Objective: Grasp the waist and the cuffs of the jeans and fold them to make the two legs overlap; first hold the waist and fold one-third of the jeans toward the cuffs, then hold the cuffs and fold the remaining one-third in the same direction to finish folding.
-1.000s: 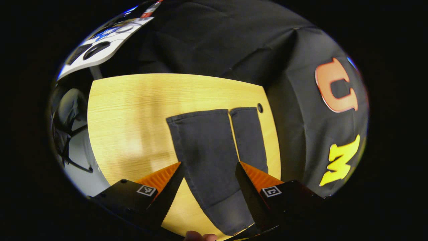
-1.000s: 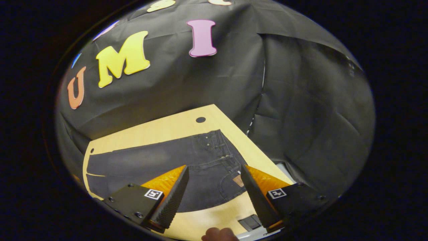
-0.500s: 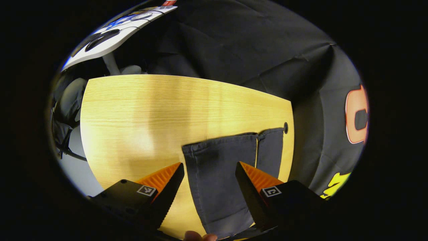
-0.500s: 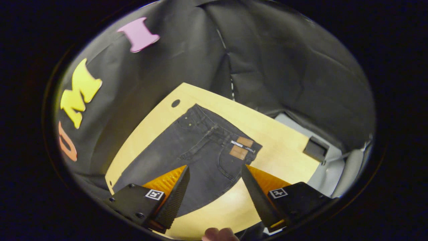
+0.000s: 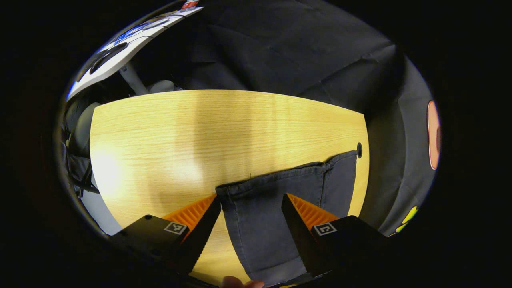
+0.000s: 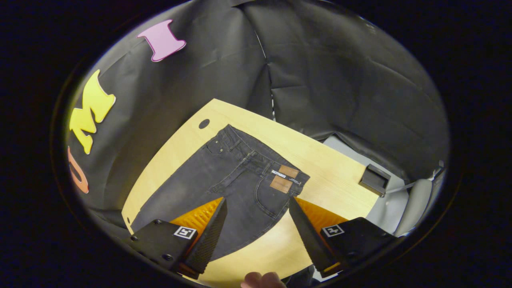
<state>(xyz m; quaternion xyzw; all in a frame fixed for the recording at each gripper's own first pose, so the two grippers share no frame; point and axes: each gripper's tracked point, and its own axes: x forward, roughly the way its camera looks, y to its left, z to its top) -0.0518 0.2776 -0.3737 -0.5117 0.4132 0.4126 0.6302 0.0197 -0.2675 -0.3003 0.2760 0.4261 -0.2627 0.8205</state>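
We are at the very start: the jeans (image 6: 236,176) lie flat and unfolded on the worktop (image 5: 180,132), both legs side by side, nothing yet gripped. Our left gripper (image 5: 250,218) hangs above the cuffs (image 5: 280,176) with its fingers spread wide, the near leg's hem between them but not touched. Our right gripper (image 6: 258,222) hovers over the seat area below the waist (image 6: 260,158), fingers likewise spread and holding nothing.

The step in hand, we judge, is the approach for the first fold, laying one leg over the other. Next we need to bring each gripper down to the near edge, left on the near cuff, right on the near end of the waist, and pinch the cloth.

The jeans' long axis runs along the worktop's length, close to the far edge: waist toward our right, cuffs toward our left, front side up.
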